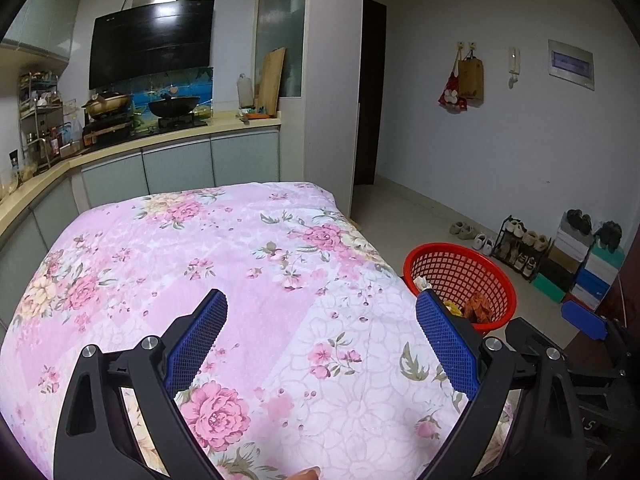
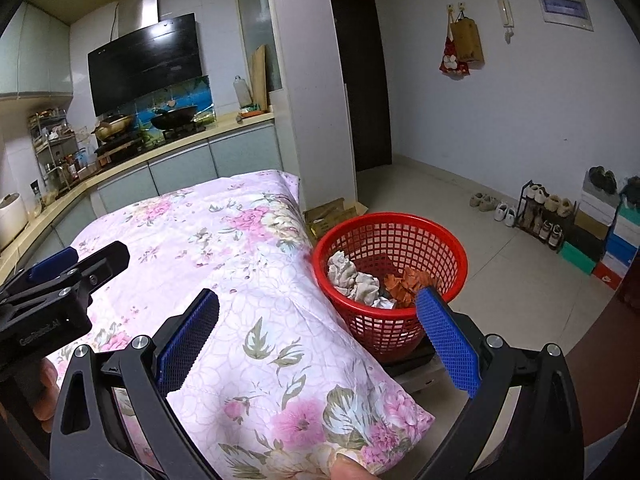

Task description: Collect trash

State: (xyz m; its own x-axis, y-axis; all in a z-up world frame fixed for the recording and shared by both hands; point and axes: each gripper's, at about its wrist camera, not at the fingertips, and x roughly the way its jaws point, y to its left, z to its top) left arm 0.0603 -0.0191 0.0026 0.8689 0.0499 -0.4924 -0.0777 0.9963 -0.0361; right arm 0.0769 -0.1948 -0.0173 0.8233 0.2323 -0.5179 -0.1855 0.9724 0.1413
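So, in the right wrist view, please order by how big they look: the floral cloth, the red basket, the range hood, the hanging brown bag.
1. Floral cloth, largest by far.
2. Red basket.
3. Range hood, though it stands farther away, so this ranking is unsure.
4. Brown bag, smallest and far.

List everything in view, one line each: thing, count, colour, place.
basket: one, red, on the floor beside the table
crumpled paper: one wad, grey-white, in the basket
crumpled wrapper: one, orange-brown, in the basket
tablecloth: one, pink floral, covering the table
wok: one, black, on the stove
shoe rack: one, black, by the wall
left hand-held gripper: open, empty
right hand-held gripper: open, empty
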